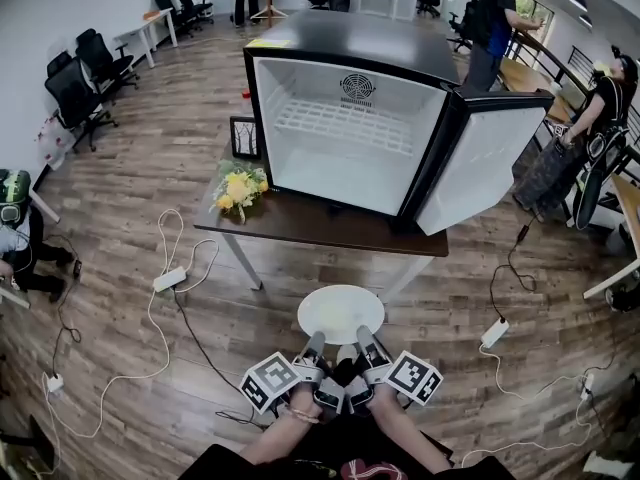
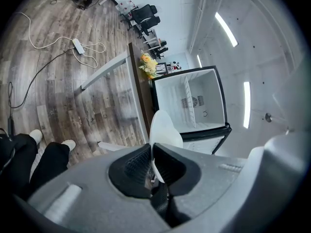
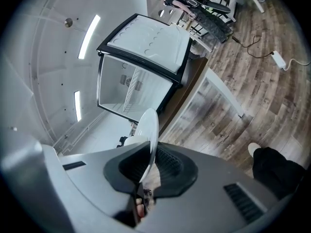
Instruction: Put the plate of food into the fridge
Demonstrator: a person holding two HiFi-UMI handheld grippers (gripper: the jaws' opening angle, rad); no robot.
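In the head view the bottom edge cuts off the person's forearms, and both grippers' jaw tips slip under the near rim of the plate [image 1: 341, 313]. The left gripper [image 1: 316, 344] is clamped on that rim at the near left; in the left gripper view the plate [image 2: 164, 127] stands edge-on between the pads. The plate is round, plain white and level, and whether it carries food cannot be made out. It hangs over the floor [image 1: 150, 168], just before the table [image 1: 320, 226] bearing the open fridge [image 1: 300, 163]. The right gripper [image 1: 364, 341] is pinched on the near-right rim.
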